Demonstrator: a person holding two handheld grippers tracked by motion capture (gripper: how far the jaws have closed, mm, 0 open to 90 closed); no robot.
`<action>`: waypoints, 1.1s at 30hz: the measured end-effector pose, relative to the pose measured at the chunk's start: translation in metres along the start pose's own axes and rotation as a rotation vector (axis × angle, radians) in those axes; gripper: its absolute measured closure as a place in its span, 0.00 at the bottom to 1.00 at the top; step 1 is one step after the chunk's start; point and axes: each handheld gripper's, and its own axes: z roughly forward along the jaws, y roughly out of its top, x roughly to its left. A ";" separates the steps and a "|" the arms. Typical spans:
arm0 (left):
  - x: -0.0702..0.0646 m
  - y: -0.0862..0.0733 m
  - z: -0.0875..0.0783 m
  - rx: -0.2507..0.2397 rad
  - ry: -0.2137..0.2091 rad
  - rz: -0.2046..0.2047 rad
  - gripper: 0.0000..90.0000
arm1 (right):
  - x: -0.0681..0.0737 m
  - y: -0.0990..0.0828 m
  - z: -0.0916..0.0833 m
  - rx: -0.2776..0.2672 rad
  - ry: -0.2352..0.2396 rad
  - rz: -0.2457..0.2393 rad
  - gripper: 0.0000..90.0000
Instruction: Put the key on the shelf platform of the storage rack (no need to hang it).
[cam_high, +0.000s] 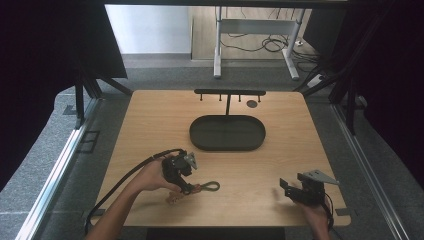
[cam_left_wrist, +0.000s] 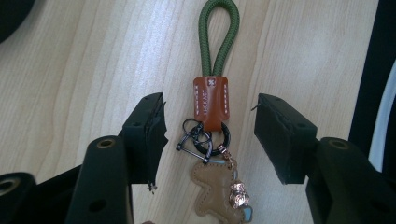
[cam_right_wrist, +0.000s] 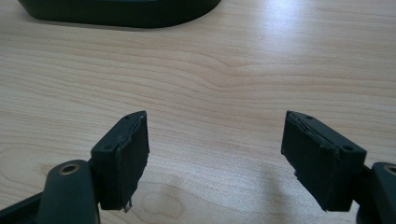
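my left gripper (cam_left_wrist: 210, 135) gapes wide around the keychain (cam_left_wrist: 212, 135), green loop (cam_left_wrist: 218, 37) pointing away (charm's bottom cut off); right gripper (cam_right_wrist: 215, 158) wide, empty.

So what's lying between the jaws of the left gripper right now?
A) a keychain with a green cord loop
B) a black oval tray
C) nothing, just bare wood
A: in the left gripper view, the keychain with its green cord loop lies on the table between the open left gripper.

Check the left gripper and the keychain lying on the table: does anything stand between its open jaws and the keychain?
Nothing visible does. The left gripper has its jaws open on either side of the keychain, which lies flat on the bare wooden table with clear gaps on both sides.
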 end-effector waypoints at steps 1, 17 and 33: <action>0.000 0.000 0.001 0.003 -0.001 -0.001 0.50 | 0.000 0.000 0.000 -0.002 0.001 0.001 0.26; 0.000 0.007 0.025 0.058 -0.035 0.003 0.51 | 0.002 0.000 0.001 0.009 0.004 -0.007 0.26; 0.003 0.010 0.041 0.092 -0.040 -0.008 0.59 | 0.002 0.000 0.001 0.011 0.003 -0.009 0.27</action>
